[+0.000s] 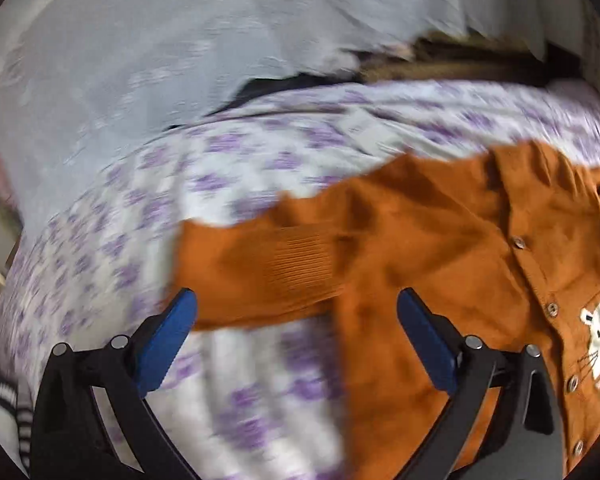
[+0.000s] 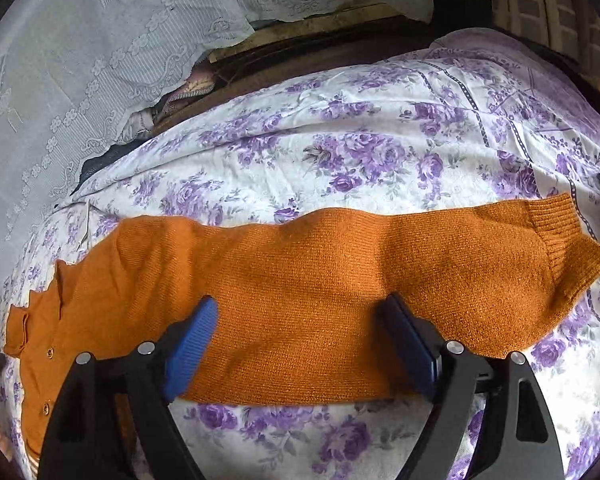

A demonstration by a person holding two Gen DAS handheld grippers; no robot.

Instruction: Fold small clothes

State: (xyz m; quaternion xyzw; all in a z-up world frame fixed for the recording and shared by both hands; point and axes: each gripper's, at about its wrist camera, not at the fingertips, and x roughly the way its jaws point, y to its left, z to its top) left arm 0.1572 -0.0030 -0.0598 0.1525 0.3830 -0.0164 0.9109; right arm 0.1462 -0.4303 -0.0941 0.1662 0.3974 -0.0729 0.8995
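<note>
Left claw point(image 1: 296, 312), spread wide and empty, has the orange cardigan's point(image 1: 440, 240) left sleeve cuff point(image 1: 260, 264) just ahead. Right claw point(image 2: 300, 320), likewise wide and empty, straddles the right sleeve point(image 2: 340, 280) flat on the bed point(image 2: 340, 140). Sleeve-folding seems next: close, lift inward.

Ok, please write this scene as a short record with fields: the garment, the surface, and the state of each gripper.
garment: orange knit cardigan, buttons and cat patch on the front, both sleeves spread out
surface: bedsheet with purple flowers
left gripper: open, at the left sleeve cuff, holding nothing
right gripper: open, over the right sleeve, holding nothing
folding: not yet begun
</note>
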